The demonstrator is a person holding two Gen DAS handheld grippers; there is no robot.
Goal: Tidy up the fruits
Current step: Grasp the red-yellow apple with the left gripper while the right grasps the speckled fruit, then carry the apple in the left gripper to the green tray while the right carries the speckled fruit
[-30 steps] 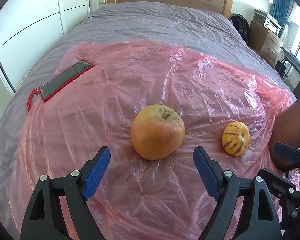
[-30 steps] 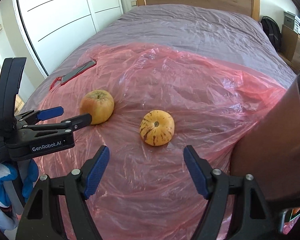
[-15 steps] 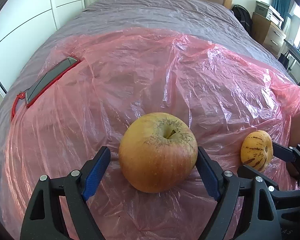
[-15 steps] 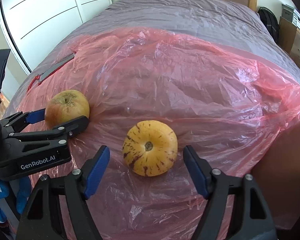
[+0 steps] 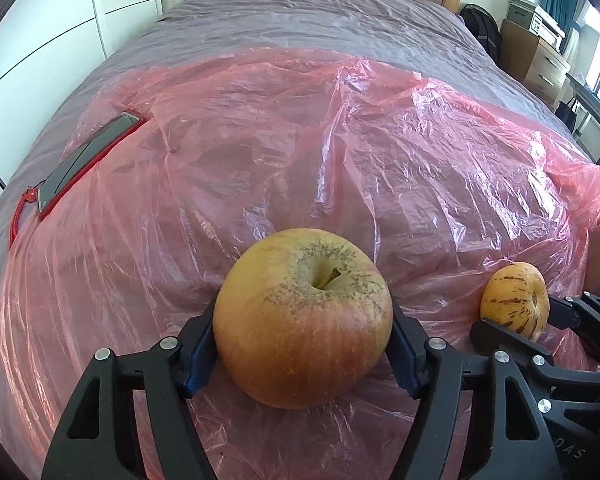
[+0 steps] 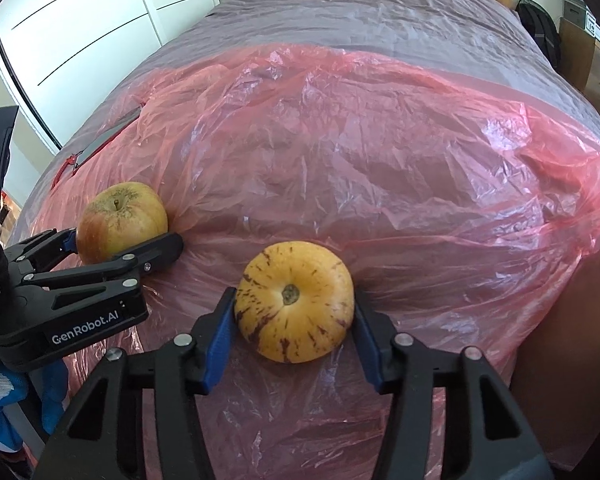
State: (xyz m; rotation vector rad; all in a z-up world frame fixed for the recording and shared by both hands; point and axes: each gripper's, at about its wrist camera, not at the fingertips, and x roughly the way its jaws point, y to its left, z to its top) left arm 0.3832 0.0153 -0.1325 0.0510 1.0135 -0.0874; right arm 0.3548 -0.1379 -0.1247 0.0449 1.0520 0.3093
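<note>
Crinkled pink plastic sheet covers the grey bed. Low in the left wrist view, the left claw pinches the apple between its blue pads. Bottom centre of the right wrist view, the right claw pinches the striped yellow pepino melon. At upper left lies a phone.

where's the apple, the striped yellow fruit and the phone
apple (image 5: 302, 332), left wrist view, front of its skin between the jaws
striped yellow fruit (image 6: 294, 302), right wrist view, near its stem end
phone (image 5: 85, 164), left wrist view, middle of its dark screen
</note>
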